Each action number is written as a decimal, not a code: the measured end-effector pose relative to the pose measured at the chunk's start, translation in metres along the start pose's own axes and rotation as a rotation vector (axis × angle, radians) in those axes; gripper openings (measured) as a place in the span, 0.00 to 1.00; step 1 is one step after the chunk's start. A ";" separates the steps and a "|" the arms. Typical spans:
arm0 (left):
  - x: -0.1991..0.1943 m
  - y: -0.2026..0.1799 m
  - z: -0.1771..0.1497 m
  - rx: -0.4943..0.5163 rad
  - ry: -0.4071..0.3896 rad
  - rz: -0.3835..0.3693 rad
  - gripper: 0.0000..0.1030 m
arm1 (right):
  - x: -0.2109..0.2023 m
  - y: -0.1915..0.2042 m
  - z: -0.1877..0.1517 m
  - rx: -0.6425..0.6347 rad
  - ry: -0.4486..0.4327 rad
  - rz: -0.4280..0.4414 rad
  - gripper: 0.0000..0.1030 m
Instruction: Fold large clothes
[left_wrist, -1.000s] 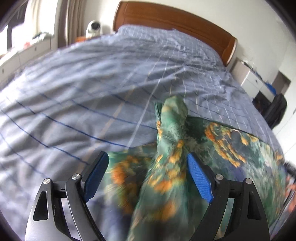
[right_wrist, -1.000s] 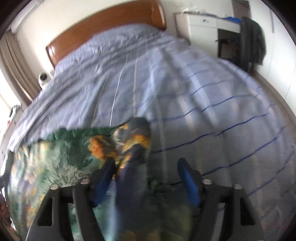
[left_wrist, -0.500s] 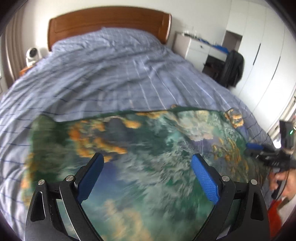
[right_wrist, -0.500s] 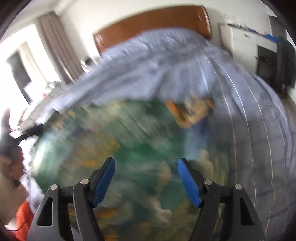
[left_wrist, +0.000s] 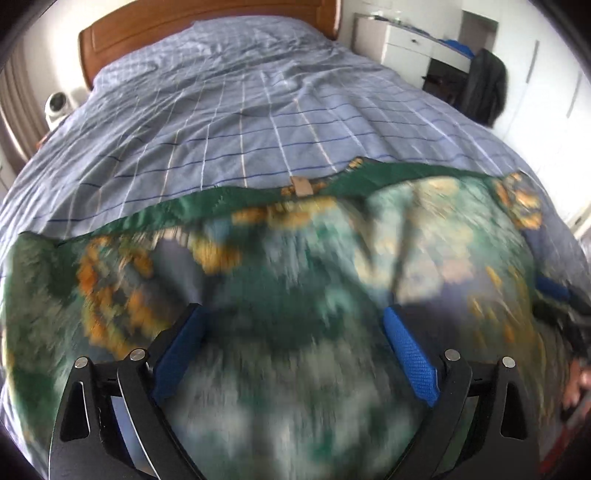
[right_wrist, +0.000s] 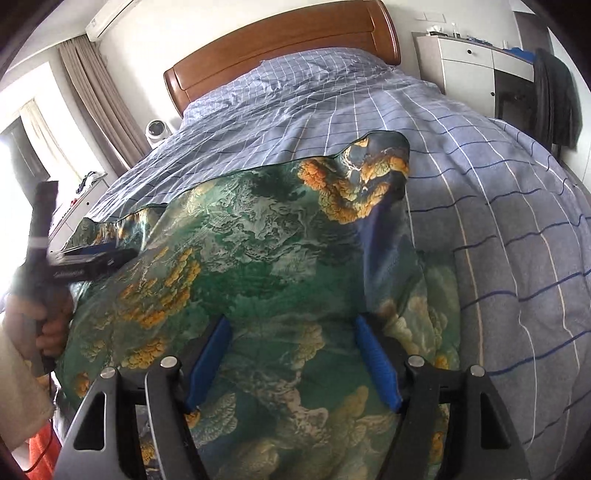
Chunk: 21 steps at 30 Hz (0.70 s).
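A large green garment (left_wrist: 295, 266) with orange and pale cloud prints lies spread across the near part of the bed; it also shows in the right wrist view (right_wrist: 258, 258). Its far right corner (right_wrist: 373, 173) is folded up. My left gripper (left_wrist: 295, 350) is open above the cloth, blue pads wide apart, nothing between them. My right gripper (right_wrist: 295, 354) is open above the cloth near its right side. In the right wrist view the left gripper (right_wrist: 88, 258) shows at the left edge, held by a hand. In the left wrist view the right gripper (left_wrist: 557, 295) shows at the right edge.
The bed has a blue checked cover (left_wrist: 258, 110) and a wooden headboard (right_wrist: 280, 48). A white round device (right_wrist: 157, 129) stands left of the bed. A white cabinet (right_wrist: 465, 62) and a dark hanging garment (right_wrist: 554, 96) stand at the right. Curtains (right_wrist: 96, 96) hang at the left.
Both grippers let go of the garment's corners and pulled back toward the foot of the bed. The garment now lies spread flat instead of bunched between the jaws.
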<state>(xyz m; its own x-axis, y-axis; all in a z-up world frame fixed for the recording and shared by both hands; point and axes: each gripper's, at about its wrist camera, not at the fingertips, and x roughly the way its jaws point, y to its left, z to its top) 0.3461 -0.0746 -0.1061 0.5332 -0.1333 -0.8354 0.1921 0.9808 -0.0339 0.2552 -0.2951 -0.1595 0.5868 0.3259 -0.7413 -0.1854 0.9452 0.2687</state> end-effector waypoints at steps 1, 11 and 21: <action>-0.010 -0.002 -0.010 0.020 -0.003 -0.008 0.94 | 0.001 0.001 0.001 0.002 -0.002 -0.001 0.70; -0.014 -0.015 -0.058 0.095 -0.044 0.048 0.98 | -0.024 0.008 -0.014 0.017 -0.010 -0.067 0.70; -0.063 -0.032 -0.106 0.135 -0.087 0.034 0.97 | -0.105 -0.007 -0.050 0.098 -0.029 -0.031 0.70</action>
<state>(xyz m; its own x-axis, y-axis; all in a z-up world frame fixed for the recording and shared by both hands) 0.2184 -0.0820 -0.1105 0.6092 -0.1183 -0.7841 0.2788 0.9577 0.0721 0.1553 -0.3347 -0.1149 0.6140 0.2942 -0.7325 -0.0891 0.9478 0.3060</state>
